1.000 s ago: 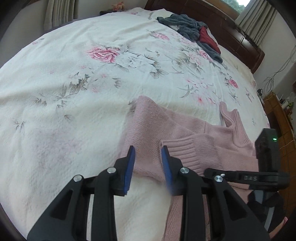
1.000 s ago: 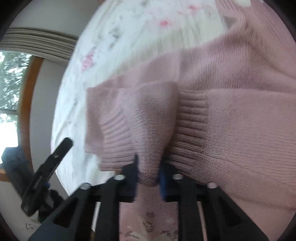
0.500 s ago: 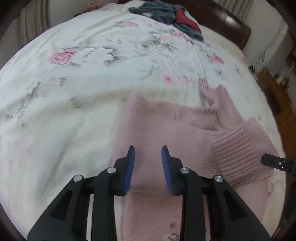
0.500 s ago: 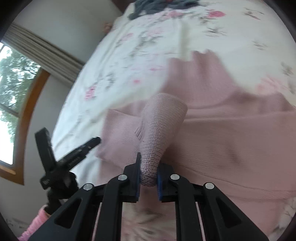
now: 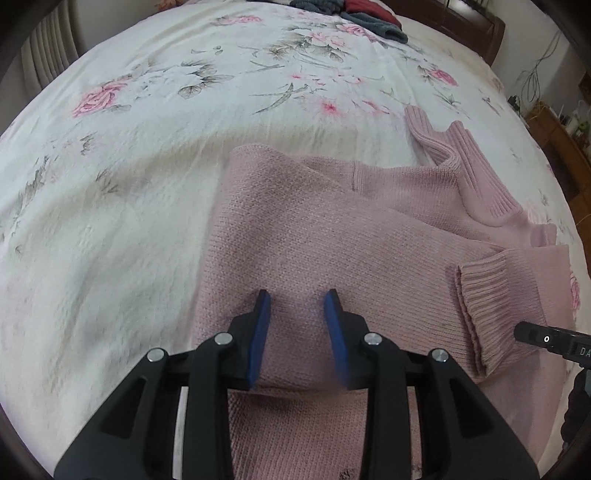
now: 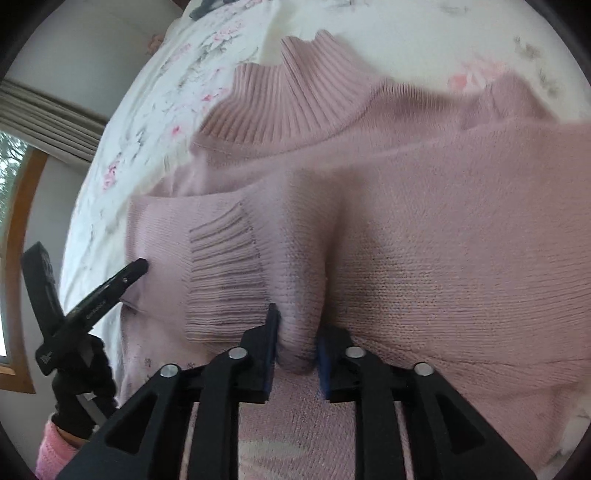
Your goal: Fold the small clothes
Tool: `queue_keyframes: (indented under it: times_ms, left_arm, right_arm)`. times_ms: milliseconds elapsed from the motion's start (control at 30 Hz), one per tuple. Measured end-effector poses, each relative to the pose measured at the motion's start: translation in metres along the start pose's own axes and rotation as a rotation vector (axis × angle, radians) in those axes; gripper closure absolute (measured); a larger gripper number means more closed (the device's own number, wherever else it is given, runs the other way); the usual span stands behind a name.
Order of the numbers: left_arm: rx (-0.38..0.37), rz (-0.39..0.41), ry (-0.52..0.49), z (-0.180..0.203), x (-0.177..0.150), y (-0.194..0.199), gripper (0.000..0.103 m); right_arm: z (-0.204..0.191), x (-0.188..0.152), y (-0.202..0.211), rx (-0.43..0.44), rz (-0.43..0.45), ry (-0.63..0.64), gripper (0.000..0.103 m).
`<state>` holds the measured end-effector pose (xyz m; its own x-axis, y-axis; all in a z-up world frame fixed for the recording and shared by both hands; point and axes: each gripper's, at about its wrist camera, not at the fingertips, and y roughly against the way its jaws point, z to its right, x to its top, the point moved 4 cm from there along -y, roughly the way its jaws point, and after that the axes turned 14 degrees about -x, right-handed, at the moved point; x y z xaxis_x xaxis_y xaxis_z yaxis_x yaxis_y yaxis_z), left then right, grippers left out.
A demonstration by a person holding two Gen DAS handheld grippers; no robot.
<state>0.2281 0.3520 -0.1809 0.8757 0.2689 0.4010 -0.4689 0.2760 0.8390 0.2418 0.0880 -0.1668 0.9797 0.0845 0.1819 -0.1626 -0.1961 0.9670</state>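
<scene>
**Folding pink sweater: sleeve laid across body, R tongs on it**

Item: pink knit sweater (image 5: 332,236), lying flat on the floral bedspread (image 5: 147,147), centre-right of the bed. Body runs lengthwise away from both cameras; ribbed turtleneck collar (image 6: 273,107) at the far end, hem end nearest the tongs.

Sub-item: sleeve, folded over and crossing the body side to side, so its long axis sits at right angles to the body's. Ribbed cuff (image 5: 491,302) rests on the right part of the body, near the right edge.

Right gripper (image 6: 295,332): fingers pinched on a raised ridge of sleeve knit just beside the cuff (cloth bunched between the blue pads, so clamped, not loose).

Left gripper (image 5: 297,314): fingers apart, holding nothing; poised low over the sleeve's upper stretch, near the sweater's left edge. Contact w/ cloth can't be told.

Key relation: the sweater lies straight ahead of both tongs, R nearer the cuff, L nearer the folded left edge. Judgement: R would let go once the sleeve lies flat, and L is the better placed for the left side of the next fold.

Periphery: dark heap of clothes (image 5: 354,14) at the far end of the bed, well apart from the work.
</scene>
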Motion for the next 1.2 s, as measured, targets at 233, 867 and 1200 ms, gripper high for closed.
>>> queue_keyframes:
  times_ms: [233, 867, 1200]
  left_arm:
    - [-0.045, 0.036, -0.049, 0.028, 0.008, 0.021, 0.073]
    - [-0.009, -0.034, -0.039, 0.019, 0.000, -0.016, 0.071]
    - [0.003, -0.017, -0.045, 0.019, -0.004, -0.017, 0.071]
  right_arm:
    - [-0.054, -0.002, 0.042, -0.065, 0.109, 0.169, 0.062]
    - [-0.081, -0.005, -0.007, -0.248, 0.048, 0.251, 0.089]
    - [0.022, 0.008, 0.069, -0.050, 0.121, -0.046, 0.089]
